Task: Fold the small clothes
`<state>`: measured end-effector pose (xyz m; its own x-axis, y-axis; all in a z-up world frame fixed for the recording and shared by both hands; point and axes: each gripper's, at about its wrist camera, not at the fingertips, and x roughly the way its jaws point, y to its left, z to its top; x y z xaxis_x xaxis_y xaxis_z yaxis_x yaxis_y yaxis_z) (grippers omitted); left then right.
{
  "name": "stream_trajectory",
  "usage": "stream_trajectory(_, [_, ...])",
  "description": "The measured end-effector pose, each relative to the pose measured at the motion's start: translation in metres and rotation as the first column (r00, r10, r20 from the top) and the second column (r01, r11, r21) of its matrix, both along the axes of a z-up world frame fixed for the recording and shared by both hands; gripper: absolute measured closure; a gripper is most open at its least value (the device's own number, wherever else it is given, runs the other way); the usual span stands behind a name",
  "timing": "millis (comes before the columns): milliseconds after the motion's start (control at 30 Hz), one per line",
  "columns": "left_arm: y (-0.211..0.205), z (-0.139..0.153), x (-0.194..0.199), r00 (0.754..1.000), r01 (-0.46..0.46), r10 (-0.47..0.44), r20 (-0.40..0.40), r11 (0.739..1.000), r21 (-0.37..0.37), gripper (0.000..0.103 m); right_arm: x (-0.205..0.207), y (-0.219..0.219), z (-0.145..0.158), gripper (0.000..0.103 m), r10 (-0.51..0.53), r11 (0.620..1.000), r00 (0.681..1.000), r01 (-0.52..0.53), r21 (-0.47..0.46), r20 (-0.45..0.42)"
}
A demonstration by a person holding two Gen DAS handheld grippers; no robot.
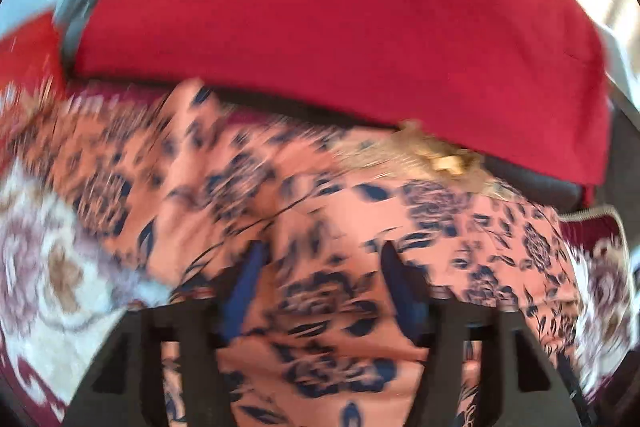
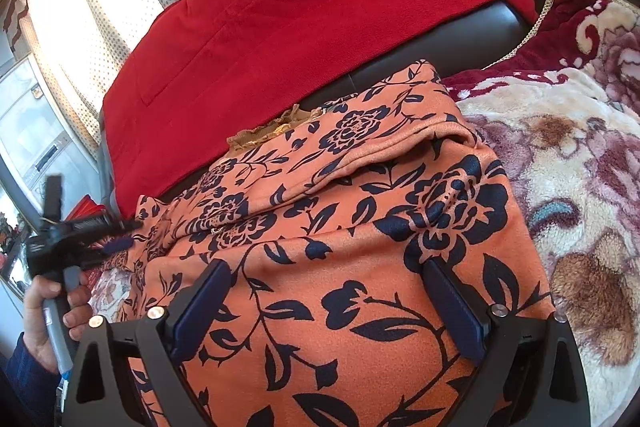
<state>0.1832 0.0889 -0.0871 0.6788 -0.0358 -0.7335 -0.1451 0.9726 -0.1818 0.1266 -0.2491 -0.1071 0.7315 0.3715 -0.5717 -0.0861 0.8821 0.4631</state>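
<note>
Orange floral garment (image 2: pixel 360 227), part-folded, below red cloth (image 2: pixel 280 27). Left gripper (image 1: pixel 320 291) released; right gripper (image 2: pixel 324 311) released, nothing grasped. Risk: loose top fold slipping, unfolding.

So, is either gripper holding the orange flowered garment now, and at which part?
No. The left gripper and right gripper both stand with jaws apart over the orange flowered garment; no cloth is pinched.

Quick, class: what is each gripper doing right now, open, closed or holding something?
Left gripper: open over the orange navy-flowered cotton garment, holding nothing.
Right gripper: open, empty, over it too.
</note>
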Motion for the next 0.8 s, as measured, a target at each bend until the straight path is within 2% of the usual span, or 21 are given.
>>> stream_trajectory(33, [-0.014, -0.007, 0.008, 0.999, 0.039, -0.038, -0.021, 0.997, 0.061, 0.036, 0.001, 0.0, 0.0, 0.005, 0.001, 1.0, 1.0, -0.001, 0.002, -0.005])
stream_trajectory(67, [-0.022, -0.019, 0.016, 0.995, 0.069, -0.062, -0.079, 0.993, 0.095, 0.037, 0.001, -0.001, 0.001, 0.005, 0.003, 1.0, 1.0, -0.003, 0.006, -0.014])
stream_trajectory(100, [-0.025, -0.043, 0.027, 0.98, 0.09, -0.071, -0.186, 0.991, 0.099, 0.039, 0.001, -0.003, 0.006, 0.005, 0.001, 1.0, 1.0, 0.0, 0.019, -0.03])
stream_trajectory(133, [-0.026, -0.053, 0.032, 0.977, 0.082, -0.064, -0.202, 0.993, 0.083, 0.038, 0.002, -0.006, 0.01, 0.005, 0.007, 0.999, 0.999, -0.005, 0.041, -0.04])
stream_trajectory(167, [-0.024, -0.053, 0.029, 0.987, 0.057, -0.043, -0.154, 0.995, 0.085, 0.037, 0.004, -0.012, 0.016, 0.005, 0.017, 0.996, 0.999, -0.013, 0.084, -0.047])
stream_trajectory(233, [-0.023, -0.051, 0.024, 0.989, 0.068, -0.053, -0.137, 0.992, 0.106, 0.037, 0.009, -0.029, 0.035, 0.005, 0.011, 0.987, 1.0, -0.007, 0.163, -0.023])
stream_trajectory(300, [-0.025, -0.056, 0.022, 0.991, 0.066, -0.053, -0.12, 0.992, 0.105, 0.035, 0.023, -0.049, 0.054, 0.005, -0.03, 0.982, 1.0, 0.03, 0.187, -0.003])
stream_trajectory(367, [-0.024, -0.063, 0.01, 0.994, 0.04, -0.03, -0.102, 0.995, 0.095, 0.023, 0.046, -0.071, 0.062, 0.005, -0.086, 0.98, 0.996, 0.086, 0.179, -0.01])
stream_trajectory(433, [-0.011, -0.07, -0.003, 0.995, -0.004, 0.009, -0.099, 0.999, 0.042, 0.014, 0.081, -0.091, 0.049, 0.005, -0.121, 0.98, 0.986, 0.136, 0.142, -0.112])
stream_trajectory(467, [-0.005, -0.072, -0.003, 0.995, -0.015, 0.015, -0.098, 1.0, 0.006, 0.012, 0.101, -0.099, 0.033, 0.006, -0.105, 0.981, 0.976, 0.133, 0.143, -0.191])
stream_trajectory(500, [-0.007, -0.075, 0.0, 0.996, -0.017, 0.016, -0.092, 1.0, -0.006, 0.012, 0.112, -0.102, 0.022, 0.014, -0.083, 0.981, 0.967, 0.122, 0.151, -0.239])
stream_trajectory(533, [-0.008, -0.075, -0.001, 0.996, -0.016, 0.016, -0.085, 1.0, 0.001, 0.012, 0.121, -0.104, 0.011, 0.035, -0.059, 0.98, 0.957, 0.11, 0.166, -0.285])
stream_trajectory(567, [-0.008, -0.075, -0.003, 0.997, -0.016, 0.017, -0.079, 1.0, 0.013, 0.012, 0.128, -0.102, 0.002, 0.044, -0.033, 0.981, 0.947, 0.092, 0.172, -0.318])
stream_trajectory(633, [-0.01, -0.076, -0.003, 0.997, -0.017, 0.019, -0.074, 1.0, 0.02, 0.012, 0.136, -0.09, -0.005, 0.051, 0.014, 0.991, 0.939, 0.032, 0.13, -0.345])
stream_trajectory(667, [-0.01, -0.077, -0.002, 0.997, -0.017, 0.019, -0.072, 1.0, 0.016, 0.012, 0.136, -0.083, -0.002, 0.073, 0.035, 0.994, 0.941, 0.003, 0.111, -0.338])
stream_trajectory(700, [-0.01, -0.077, -0.003, 0.997, -0.017, 0.018, -0.07, 1.0, 0.009, 0.012, 0.135, -0.08, 0.002, 0.083, 0.045, 0.994, 0.942, -0.01, 0.108, -0.332])
stream_trajectory(800, [-0.009, -0.068, -0.006, 0.998, -0.017, 0.017, -0.066, 1.0, 0.004, 0.011, 0.12, -0.068, 0.035, 0.085, -0.026, 0.998, 0.98, 0.014, -0.062, -0.199])
